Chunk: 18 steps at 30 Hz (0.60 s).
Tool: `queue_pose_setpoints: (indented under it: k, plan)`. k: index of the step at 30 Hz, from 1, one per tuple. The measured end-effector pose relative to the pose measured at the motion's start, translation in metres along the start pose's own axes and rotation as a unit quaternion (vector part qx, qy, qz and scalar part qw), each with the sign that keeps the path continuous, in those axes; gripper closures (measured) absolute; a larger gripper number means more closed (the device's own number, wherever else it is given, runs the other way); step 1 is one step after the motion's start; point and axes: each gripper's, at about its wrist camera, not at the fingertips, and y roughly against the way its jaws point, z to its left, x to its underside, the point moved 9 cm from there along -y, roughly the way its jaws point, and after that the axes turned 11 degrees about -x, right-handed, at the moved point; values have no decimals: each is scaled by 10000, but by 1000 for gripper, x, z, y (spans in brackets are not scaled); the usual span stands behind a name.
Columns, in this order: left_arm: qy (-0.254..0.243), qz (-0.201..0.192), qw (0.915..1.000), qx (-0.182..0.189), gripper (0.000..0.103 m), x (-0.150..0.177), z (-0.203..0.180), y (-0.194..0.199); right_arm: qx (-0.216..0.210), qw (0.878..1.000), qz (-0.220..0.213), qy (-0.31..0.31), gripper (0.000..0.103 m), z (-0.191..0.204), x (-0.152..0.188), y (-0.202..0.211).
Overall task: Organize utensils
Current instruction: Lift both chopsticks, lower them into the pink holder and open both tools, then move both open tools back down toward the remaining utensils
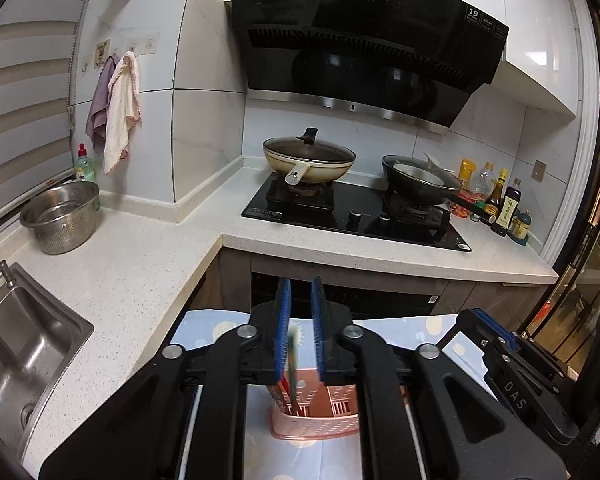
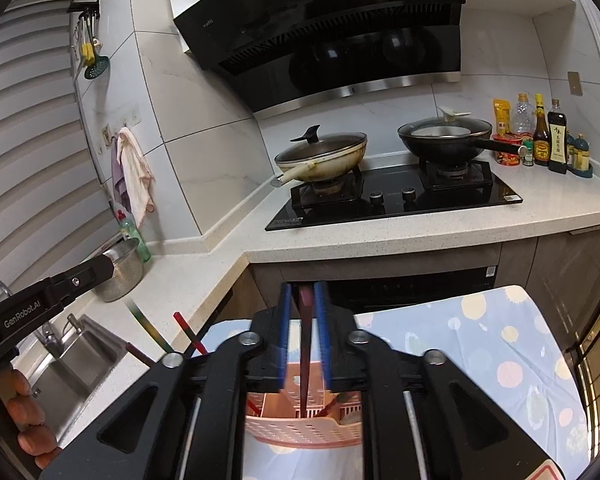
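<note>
Two claws are held over one pink slotted holder [image 1: 315,420], each pointed down and forward so that a chopstick can be fed end-first into it; the holder stands on a pale blue spotted cloth [image 2: 500,344] that covers the surface below both claws. Between the blue pads of the left claw [image 1: 300,332] a greenish chopstick [image 1: 293,364] is seen, blurred, lying close against the left pad with a clear gap to the right one; the jaws stand narrow and parted, so the stick is judged to be released rather than pinched, its lower end already inside the holder beside red sticks [image 1: 283,386]. In the right claw [image 2: 303,332] a dark maroon chopstick [image 2: 305,344] stands nearly upright midway between the pads, with slivers of space on either side; here too the jaws are narrow and slack, and the tip reaches down into a compartment of the holder. Several more sticks [image 2: 188,330] are seen to the left of the right claw, fanned out of the holder at a slant; a hand [image 2: 24,412] grips the left tool's handle at the edge of that view. A drop straight into the slots seems intended; a stick could tip against the rim if it is let go crooked.
</note>
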Motion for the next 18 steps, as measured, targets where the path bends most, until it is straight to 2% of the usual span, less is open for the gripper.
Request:
queue_pose_setpoints:
  k: [2,4,6,12,14,18]
  plan:
    - [3,-67,9999,-112,52,1,3,5,15,10000,-56,39,74,2,0,6]
    - [4,-140,9997,-204,45,3,6,13,30,9999,-107,68,72,3,-1,14]
    - [6,-131,9997,-213,42,5,9,19,23,9999,-153,50,66,5,0,24]
    - [-107,-71,9995,-272,40,21,16,47,-31,9997,-227,-19,61,13,11,63]
    - [-137,-59,9994,-305,32,30,19,58,-54,9997,-233,-82,57,16,17,77]
    - [-145,50,9994,-325,31,47,26,76,-105,9998,-139,-99,57,28,33,101]
